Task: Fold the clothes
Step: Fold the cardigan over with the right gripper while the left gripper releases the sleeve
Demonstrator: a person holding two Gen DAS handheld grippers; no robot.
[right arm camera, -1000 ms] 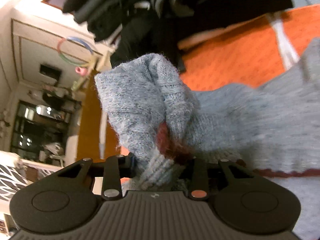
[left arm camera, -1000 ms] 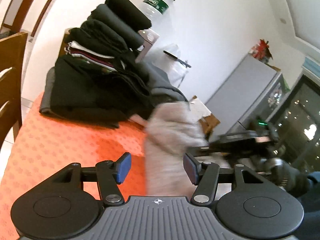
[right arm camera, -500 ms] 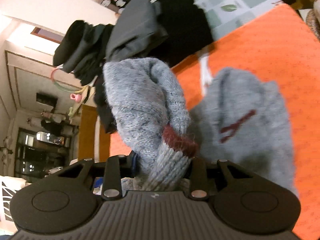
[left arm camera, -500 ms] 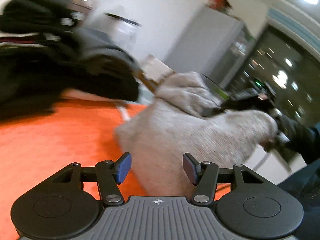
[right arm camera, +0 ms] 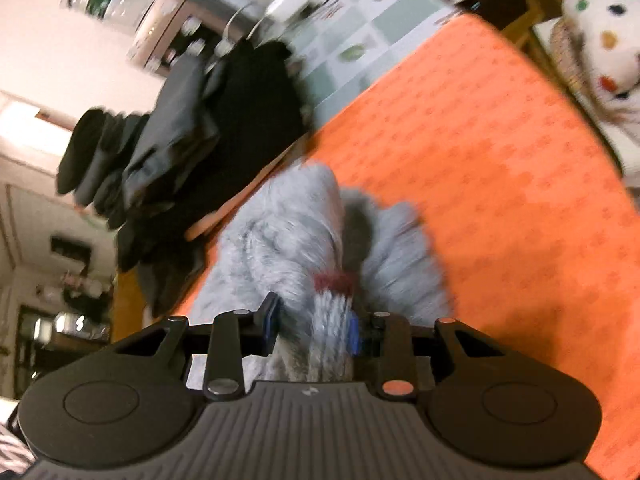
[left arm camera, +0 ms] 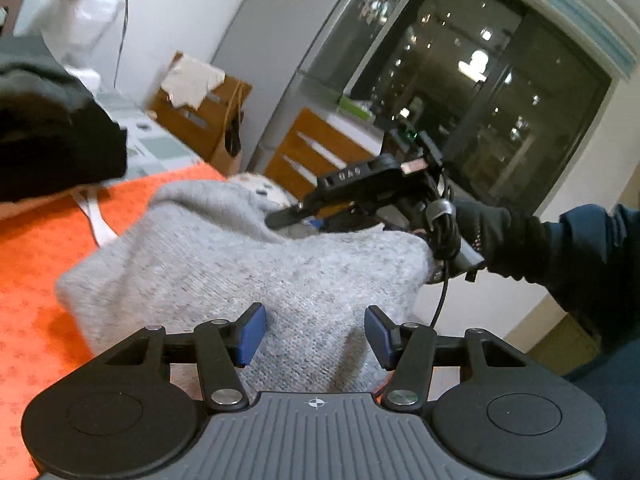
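Grey sweater [right arm camera: 280, 240] in right claw [right arm camera: 314, 330]

Grey knitted sweater [left arm camera: 248, 256], bunched and draped over an orange tablecloth [right arm camera: 500, 184]. One ribbed cuff [right arm camera: 332, 320], edged with a dark red band, is raised above the rest. A stack of dark folded clothes [right arm camera: 192, 144] is seen just behind it.

Grey sweater [left arm camera: 248, 256] beyond open left gripper [left arm camera: 315, 334]
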